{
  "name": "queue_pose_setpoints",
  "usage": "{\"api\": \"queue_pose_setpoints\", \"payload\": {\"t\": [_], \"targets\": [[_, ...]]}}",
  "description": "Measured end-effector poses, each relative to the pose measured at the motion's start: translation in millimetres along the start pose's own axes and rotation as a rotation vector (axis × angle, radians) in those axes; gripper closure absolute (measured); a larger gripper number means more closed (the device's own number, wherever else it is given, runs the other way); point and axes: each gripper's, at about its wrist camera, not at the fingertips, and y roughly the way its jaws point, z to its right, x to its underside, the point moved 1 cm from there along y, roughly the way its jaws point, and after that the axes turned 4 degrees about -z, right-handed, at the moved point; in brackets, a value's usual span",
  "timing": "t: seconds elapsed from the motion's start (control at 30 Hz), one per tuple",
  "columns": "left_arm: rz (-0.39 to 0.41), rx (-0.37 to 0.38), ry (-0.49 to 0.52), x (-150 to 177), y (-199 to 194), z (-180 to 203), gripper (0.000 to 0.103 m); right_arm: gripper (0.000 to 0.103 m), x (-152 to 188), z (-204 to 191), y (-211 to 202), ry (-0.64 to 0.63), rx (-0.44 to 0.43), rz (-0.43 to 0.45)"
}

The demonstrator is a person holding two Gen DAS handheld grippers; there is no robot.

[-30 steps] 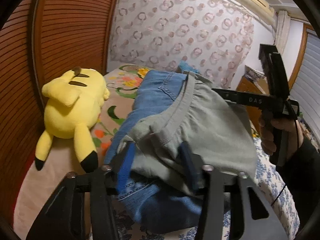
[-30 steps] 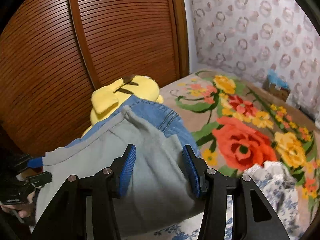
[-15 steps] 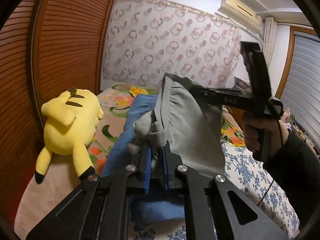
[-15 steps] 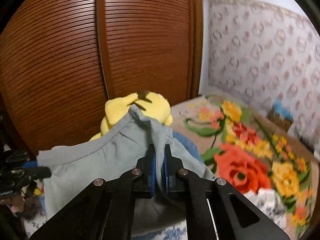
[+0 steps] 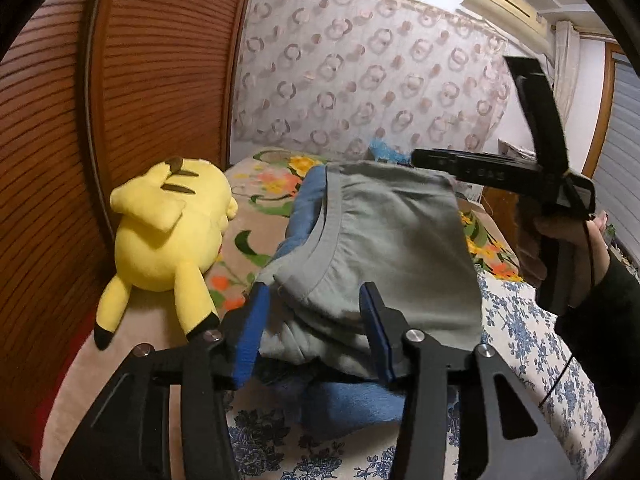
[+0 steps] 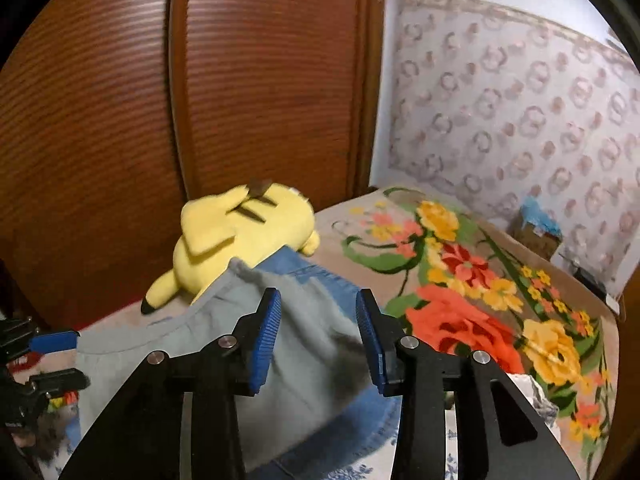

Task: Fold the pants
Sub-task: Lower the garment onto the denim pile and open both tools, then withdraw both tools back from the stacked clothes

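- Now that both grippers have just been opening, the left gripper [image 5: 312, 328] is sitting with its jaws apart around the near edge of the grey pants [image 5: 384, 240], pads not pressing, so it's letting go rather than holding.
- Same deal for the right gripper [image 6: 318, 336]: jaws are standing apart over the grey pants [image 6: 224, 340], nothing pinched.
- Half a second back both were clamped on the cloth and lifting it; now the pants are lying flat, mid-frame, on top of the blue jeans [image 5: 308, 196].
- I'm guessing that means one fold just got laid down and the next grab is coming up.
- Everything's sitting on a bed [image 6: 460, 276] with a flowery blanket, plus a blue-print sheet [image 5: 528, 344] at lower right.
- A yellow plush [image 5: 168, 232] is lying at left of the pile, by the brown slatted wardrobe [image 6: 260, 80].
- Patterned curtain [image 5: 360, 80] is hanging behind, AC unit [image 5: 504, 0] at upper right.
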Motion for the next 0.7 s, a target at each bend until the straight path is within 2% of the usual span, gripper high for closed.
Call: {"api": "queue_pose_setpoints", "payload": {"t": [0.3, 0.33, 0.37, 0.4, 0.43, 0.7], "targets": [[-0.044, 0.008, 0.093, 7, -5, 27, 0.054, 0.063, 39, -11, -35, 0.065, -0.018, 0.017], [-0.053, 0.007, 0.101, 9, -5, 29, 0.051, 0.063, 44, -10, -40, 0.073, -0.022, 0.018], [-0.058, 0.008, 0.107, 9, -5, 31, 0.033, 0.063, 48, -11, -44, 0.077, -0.023, 0.016], [-0.059, 0.018, 0.113, 11, -6, 33, 0.02, 0.063, 51, -13, -47, 0.08, -0.019, 0.015], [-0.052, 0.03, 0.112, 12, -8, 33, 0.015, 0.062, 54, -16, -52, 0.085, -0.016, 0.018], [-0.065, 0.029, 0.134, 18, -19, 46, 0.013, 0.062, 73, -27, -90, 0.109, -0.022, 0.043]]}}
